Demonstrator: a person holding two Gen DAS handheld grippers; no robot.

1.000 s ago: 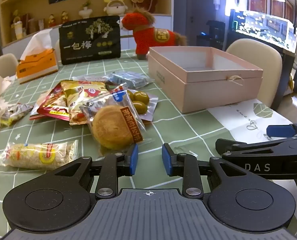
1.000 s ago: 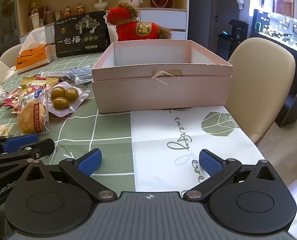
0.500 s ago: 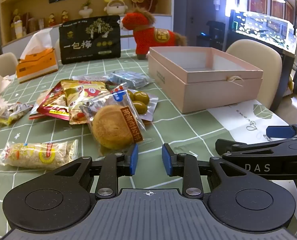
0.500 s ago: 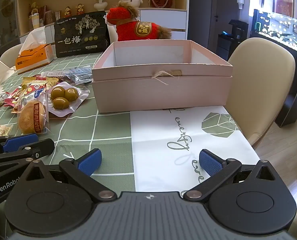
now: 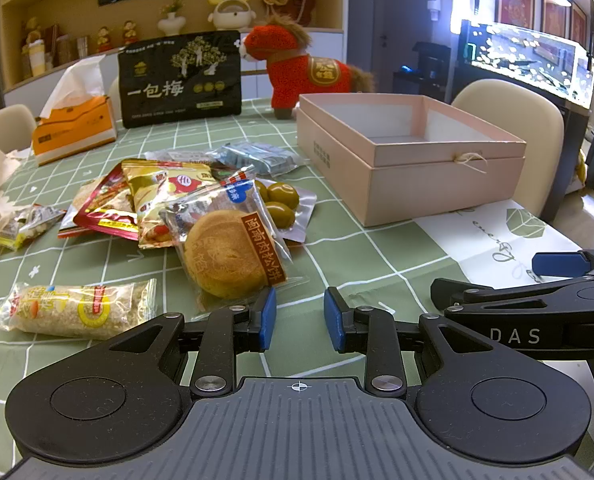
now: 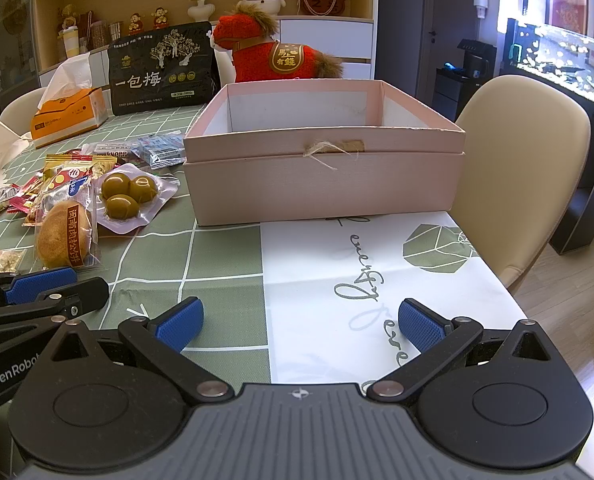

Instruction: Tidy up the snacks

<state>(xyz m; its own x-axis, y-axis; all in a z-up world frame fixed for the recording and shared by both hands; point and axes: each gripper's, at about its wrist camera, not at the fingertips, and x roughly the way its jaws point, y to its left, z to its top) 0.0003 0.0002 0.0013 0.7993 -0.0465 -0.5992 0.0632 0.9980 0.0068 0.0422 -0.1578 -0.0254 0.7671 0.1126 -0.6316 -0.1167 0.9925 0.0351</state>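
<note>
Change since a second ago: none that I can see. Both views match the earlier ones, no snack has shifted, and my grippers hang over the table (image 5: 337, 248) as before. My reading: the sorting has not begun; every snack is outside the box.

Grippers:
- Left gripper (image 5: 299, 316): jaws a narrow gap apart, nothing between them, just short of the cake's wrapper.
- Right gripper (image 6: 300, 322): jaws wide apart, empty, over the white paper (image 6: 361, 264) in front of the box.

Container, one:
- Pink box (image 5: 449, 184), lid off, nothing visible inside from these angles. Stands right of the snacks, near them.

Snacks loose on the table, about eight counted; the overlap makes the back of the pile uncertain:
- Round cake (image 5: 229, 252) in clear wrap, one, nearest the left gripper.
- Rice bar (image 5: 73, 310), one, to the left, apart from the pile.
- Green olives (image 5: 283, 204), one pouch of three, partly under the cake.
- Red and gold packets (image 5: 137, 200), two, overlapping.
- Blue-grey packet (image 5: 257, 158), one, at the back, with a white-labelled one beside it.
- Small packet (image 5: 29, 222), one, far left.

Other:
- Black bag (image 5: 179, 78), one, standing upright.
- Tissue box (image 5: 73, 130), one.
- Plush horse (image 5: 297, 68), one.
</note>
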